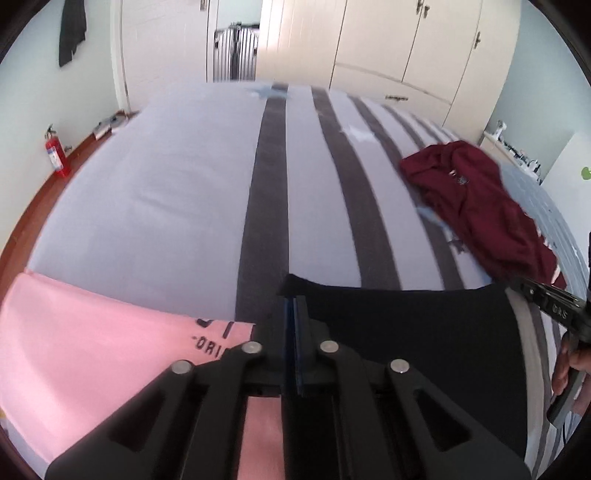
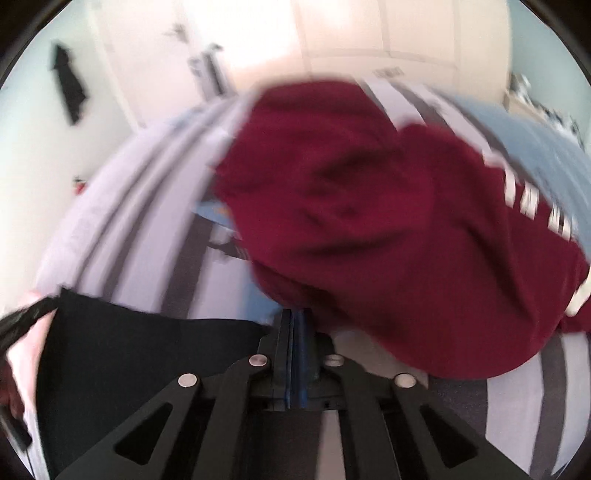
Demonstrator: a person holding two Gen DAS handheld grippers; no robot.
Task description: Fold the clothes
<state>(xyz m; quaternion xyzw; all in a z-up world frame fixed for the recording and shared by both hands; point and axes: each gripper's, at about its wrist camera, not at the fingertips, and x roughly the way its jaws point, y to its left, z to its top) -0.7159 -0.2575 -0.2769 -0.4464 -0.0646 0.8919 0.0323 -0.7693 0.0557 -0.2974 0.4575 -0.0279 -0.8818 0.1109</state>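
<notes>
The left gripper point(image 1: 295, 306) has its jaws pressed together on the black garment's point(image 1: 424, 332) edge. The right gripper's point(image 2: 295, 321) jaws also meet, though blur hides what they pinch. Beyond them a crumpled maroon sweatshirt point(image 2: 388, 221) lies on the striped bed point(image 1: 184, 184); a pink shirt point(image 1: 92, 332) is cut off at left.

You're in a home bedroom: striped bed point(image 1: 192, 177), cream wardrobes point(image 1: 406, 44), suitcase point(image 1: 236, 51) in the doorway, dark garment point(image 1: 72, 31) on the wall, fire extinguisher point(image 1: 55, 153) by the skirting.
</notes>
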